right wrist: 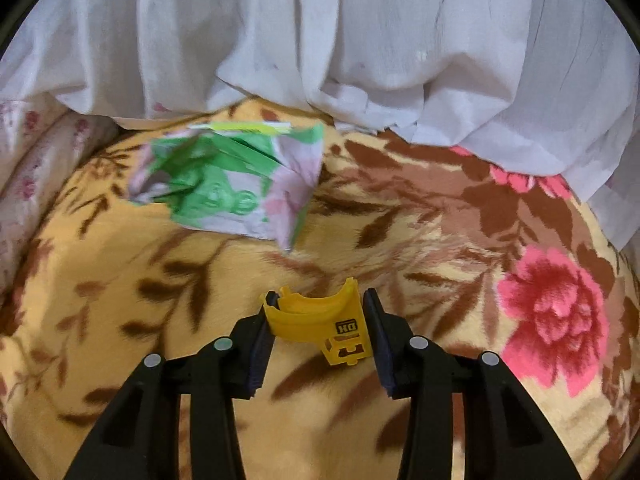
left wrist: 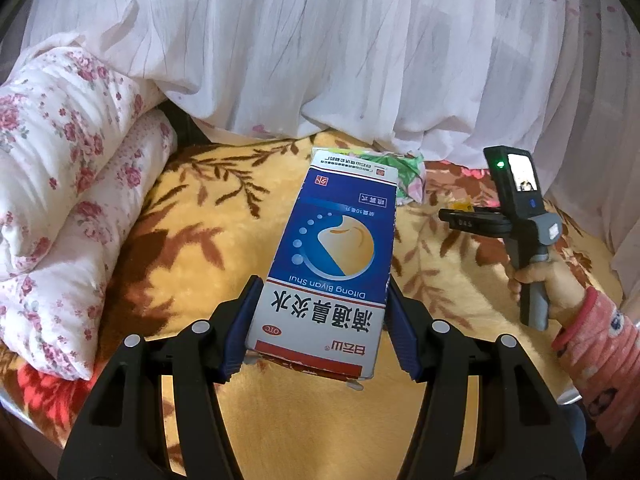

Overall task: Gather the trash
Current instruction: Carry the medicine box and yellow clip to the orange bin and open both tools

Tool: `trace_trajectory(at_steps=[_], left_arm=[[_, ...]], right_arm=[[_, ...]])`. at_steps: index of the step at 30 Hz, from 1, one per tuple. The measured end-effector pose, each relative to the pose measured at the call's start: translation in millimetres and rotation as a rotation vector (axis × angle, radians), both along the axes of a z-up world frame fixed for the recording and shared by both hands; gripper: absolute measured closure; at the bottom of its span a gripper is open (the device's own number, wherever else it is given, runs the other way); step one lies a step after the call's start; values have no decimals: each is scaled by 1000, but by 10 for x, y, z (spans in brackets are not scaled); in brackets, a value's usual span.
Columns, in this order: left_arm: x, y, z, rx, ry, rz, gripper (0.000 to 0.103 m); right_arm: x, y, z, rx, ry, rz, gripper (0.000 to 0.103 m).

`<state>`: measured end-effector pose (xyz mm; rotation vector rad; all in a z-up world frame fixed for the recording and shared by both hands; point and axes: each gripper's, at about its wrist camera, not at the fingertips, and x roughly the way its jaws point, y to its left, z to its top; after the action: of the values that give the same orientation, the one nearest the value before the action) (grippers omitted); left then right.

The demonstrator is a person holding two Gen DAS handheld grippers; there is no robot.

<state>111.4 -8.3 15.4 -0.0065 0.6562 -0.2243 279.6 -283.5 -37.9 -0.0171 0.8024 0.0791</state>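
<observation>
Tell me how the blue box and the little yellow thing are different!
The blue box is flat cardboard with printed writing; the yellow piece is curved plastic. The blue box sticks out far past the left gripper, while the yellow piece barely passes the right gripper. Both are trash, each pinched in a gripper above the flowered blanket.

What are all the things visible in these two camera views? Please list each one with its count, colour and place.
medicine box: 1, blue and white, between the left gripper's fingers
yellow plastic piece: 1, yellow, between the right gripper's fingers
crumpled wrapper: 1, green, pink and white, lying on the blanket
blanket: 1, yellow with brown leaves and pink flowers, underneath
floral quilt: 1, white with pink flowers, left side
curtain: 1, white, behind
left gripper: 1, black, blue pads
right gripper: 1, black, blue pads
right hand: 1, pink sleeve
</observation>
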Motion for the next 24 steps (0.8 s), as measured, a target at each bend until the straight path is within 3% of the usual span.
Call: trace_trajectory(at_steps=[12, 24], left_arm=[[-552, -138, 212, 14, -49, -29, 45], [-1225, -230, 125, 32, -49, -82, 45]], right_arm=[[-1382, 118, 623, 67, -108, 124, 60], [-2794, 316, 828, 83, -158, 242, 60]])
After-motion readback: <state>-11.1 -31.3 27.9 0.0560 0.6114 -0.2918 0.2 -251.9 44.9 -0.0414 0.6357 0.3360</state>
